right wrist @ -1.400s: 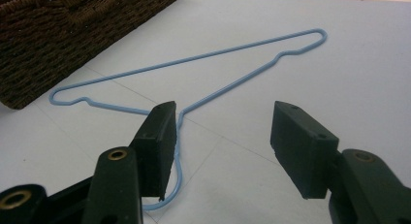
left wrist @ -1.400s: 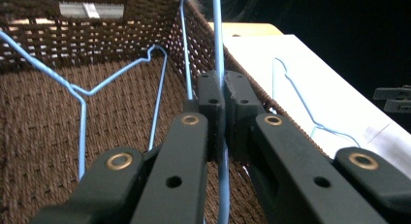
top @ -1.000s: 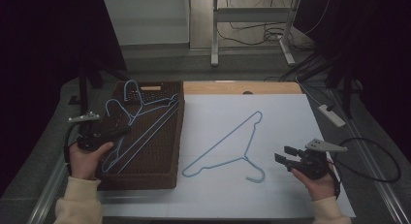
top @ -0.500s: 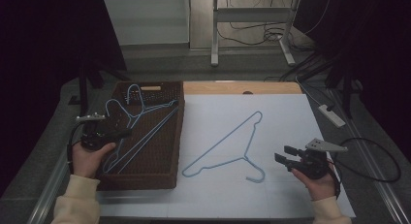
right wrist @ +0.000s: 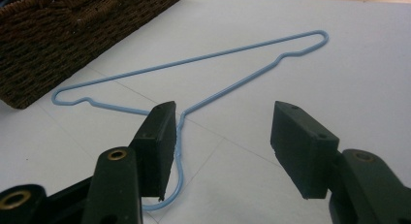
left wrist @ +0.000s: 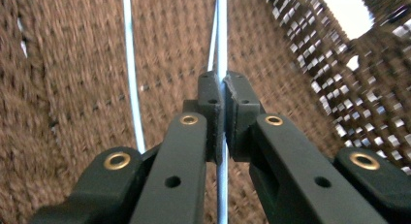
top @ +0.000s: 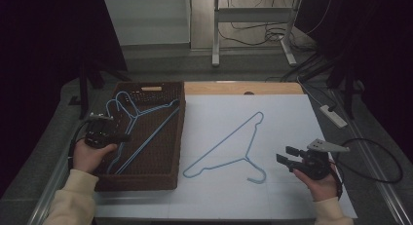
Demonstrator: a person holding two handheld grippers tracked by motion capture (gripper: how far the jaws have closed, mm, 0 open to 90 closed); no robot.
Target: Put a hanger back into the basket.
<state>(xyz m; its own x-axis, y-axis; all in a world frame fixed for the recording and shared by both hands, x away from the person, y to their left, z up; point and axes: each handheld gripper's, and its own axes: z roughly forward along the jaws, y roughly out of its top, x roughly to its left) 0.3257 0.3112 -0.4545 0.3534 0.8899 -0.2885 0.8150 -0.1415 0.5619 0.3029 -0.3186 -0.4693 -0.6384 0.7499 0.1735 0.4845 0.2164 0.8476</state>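
Now left gripper [left wrist: 224, 95] pinches a blue hanger wire [left wrist: 221, 35] inside the basket [top: 175, 137], near its left edge. Right gripper [top: 287, 159], jaws spread, sits by the 2nd hanger [top: 229, 142] near the sheet's right edge.

Blue wire hangers [top: 141, 130], thin, several lying overlapped in the brown wicker basket [top: 146, 182] at bench left, hooks toward the far end. One wire [left wrist: 222, 49] is pinched between the left tongs [top: 124, 137]. One more blue hanger [top: 234, 146] lies flat on the white sheet [top: 292, 113], hook nearest the person
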